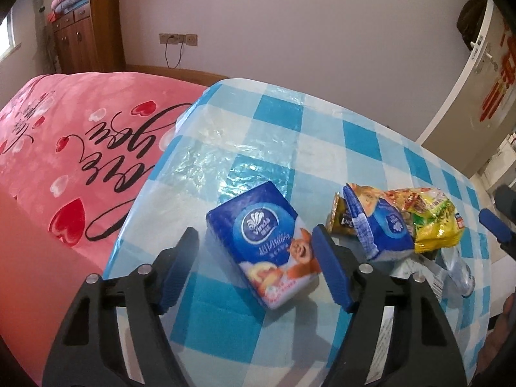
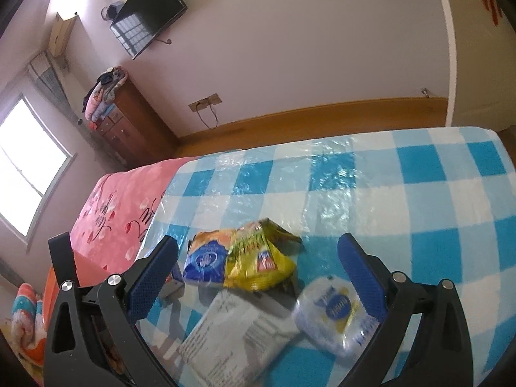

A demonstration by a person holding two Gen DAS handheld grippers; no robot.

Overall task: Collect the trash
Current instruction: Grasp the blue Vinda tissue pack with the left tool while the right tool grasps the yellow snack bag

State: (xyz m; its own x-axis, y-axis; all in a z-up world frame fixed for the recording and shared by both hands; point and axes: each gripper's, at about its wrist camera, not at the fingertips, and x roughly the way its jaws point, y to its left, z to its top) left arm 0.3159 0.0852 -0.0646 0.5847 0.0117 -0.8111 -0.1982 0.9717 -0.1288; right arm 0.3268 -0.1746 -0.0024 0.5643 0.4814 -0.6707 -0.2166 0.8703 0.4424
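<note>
Left wrist view: tissue pack [image 1: 269,248] on worktop [image 1: 322,135], centre frame, between left claw [image 1: 253,237] fingers, not touched. Wrapper pile [image 1: 400,222] to its right; bed [image 1: 64,148] left of worktop. Right wrist view: paper sheet [image 2: 238,332] and bottle [image 2: 335,316] below wrappers, bottle lower right.

Glossy plastic table cover [image 1: 322,135], shiny foil wrapper [image 2: 258,258], perhaps paper sheet [image 2: 238,332].
</note>
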